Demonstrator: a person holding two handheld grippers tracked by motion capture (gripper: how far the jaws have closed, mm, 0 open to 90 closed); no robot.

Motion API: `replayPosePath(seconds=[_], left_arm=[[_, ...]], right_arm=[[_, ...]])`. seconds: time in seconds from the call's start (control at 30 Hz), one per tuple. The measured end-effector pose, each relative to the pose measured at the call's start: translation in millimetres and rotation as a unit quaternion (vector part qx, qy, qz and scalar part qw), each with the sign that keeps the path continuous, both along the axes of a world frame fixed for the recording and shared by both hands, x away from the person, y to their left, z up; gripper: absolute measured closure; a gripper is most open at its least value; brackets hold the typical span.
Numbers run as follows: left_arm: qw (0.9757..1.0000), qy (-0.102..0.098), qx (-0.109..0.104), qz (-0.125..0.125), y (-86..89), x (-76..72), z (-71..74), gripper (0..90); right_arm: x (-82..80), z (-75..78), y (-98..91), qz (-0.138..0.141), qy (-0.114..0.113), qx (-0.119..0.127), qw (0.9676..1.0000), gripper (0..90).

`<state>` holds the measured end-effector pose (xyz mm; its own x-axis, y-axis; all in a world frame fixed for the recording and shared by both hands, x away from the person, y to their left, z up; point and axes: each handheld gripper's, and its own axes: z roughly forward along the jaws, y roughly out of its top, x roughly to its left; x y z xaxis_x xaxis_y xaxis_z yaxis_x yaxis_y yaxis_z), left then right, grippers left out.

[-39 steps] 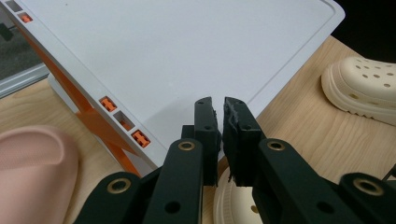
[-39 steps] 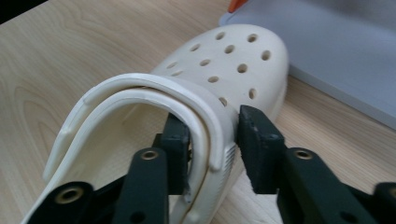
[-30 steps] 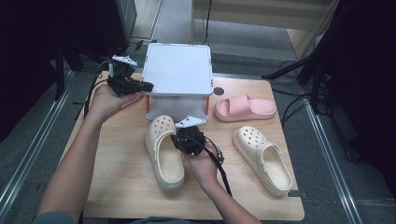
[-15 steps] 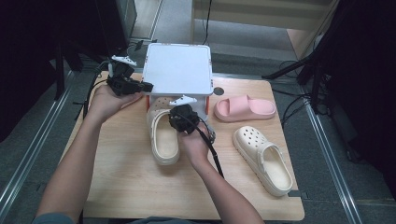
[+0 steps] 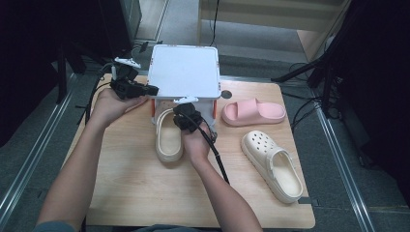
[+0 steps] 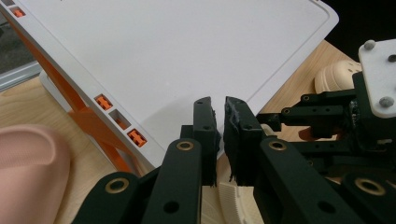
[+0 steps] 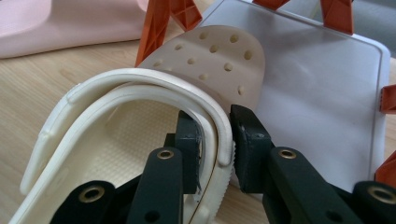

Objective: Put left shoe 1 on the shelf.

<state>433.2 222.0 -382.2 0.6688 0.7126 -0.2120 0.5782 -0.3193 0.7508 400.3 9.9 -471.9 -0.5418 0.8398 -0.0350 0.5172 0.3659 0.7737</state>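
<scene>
Pointing toe-first under the white rack point(image 5: 183, 72), the cream clog point(image 5: 168, 140) lies lengthwise along its path — right gripper point(image 7: 215, 144) clamped on its side wall (left gripper point(image 6: 220, 135) nearly closed, empty).

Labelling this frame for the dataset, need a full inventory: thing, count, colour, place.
rack: 1, white shelves on orange legs, table's far edge
held clog: 1, cream, toe on the rack's lower shelf
free clog: 1, cream, table's right side
slide sandal: 1, pink, right of the rack
table: 1, light wood
left gripper: 1, black, jaws nearly shut, at the rack's left edge
right gripper: 1, black, shut on the held clog's side wall and strap
</scene>
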Motion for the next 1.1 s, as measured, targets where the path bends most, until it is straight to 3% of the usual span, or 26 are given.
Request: replayPosePath(seconds=[0.27,0.4,0.53,0.63,0.73,0.77,0.8,0.87,1.1], left_arm=[[1.0000,0.000,-0.001,0.000,0.1,0.0,-0.2,82.9],[1.0000,-0.001,0.000,0.001,-0.1,-0.2,-0.1,82.7],[1.0000,-0.001,0.000,0.001,-0.2,0.0,-0.2,82.7],[1.0000,0.002,-0.003,0.002,0.0,0.0,-0.2,83.5],[1.0000,0.002,0.000,0.003,-0.1,0.1,0.3,83.6],[1.0000,0.002,0.000,0.003,-0.1,0.1,0.3,83.6],[1.0000,0.003,0.000,0.004,-0.6,-0.2,0.4,83.6],[1.0000,0.001,0.002,0.004,-0.8,-0.4,0.5,83.6],[1.0000,0.001,0.003,0.005,-1.3,-0.6,0.8,83.5]], right_arm=[[-3.4,-1.0,-1.8,0.009,0.012,0.014,0.9998,68.8],[-9.1,6.8,-7.6,0.025,0.013,0.028,0.9992,60.7],[-16.1,12.4,-13.0,0.029,0.012,0.040,0.9987,60.2],[-23.6,18.9,-20.0,0.044,0.022,0.054,0.9974,63.2],[-35.2,25.4,-28.1,0.067,0.035,0.053,0.9957,74.9],[-35.2,25.4,-28.1,0.067,0.035,0.053,0.9957,74.9],[-43.2,28.3,-33.1,0.082,0.040,0.062,0.9938,82.0],[-50.6,29.0,-35.2,0.095,0.045,0.066,0.9923,86.5],[-80.5,19.0,-37.2,0.137,0.060,0.063,0.9867,90.0]])
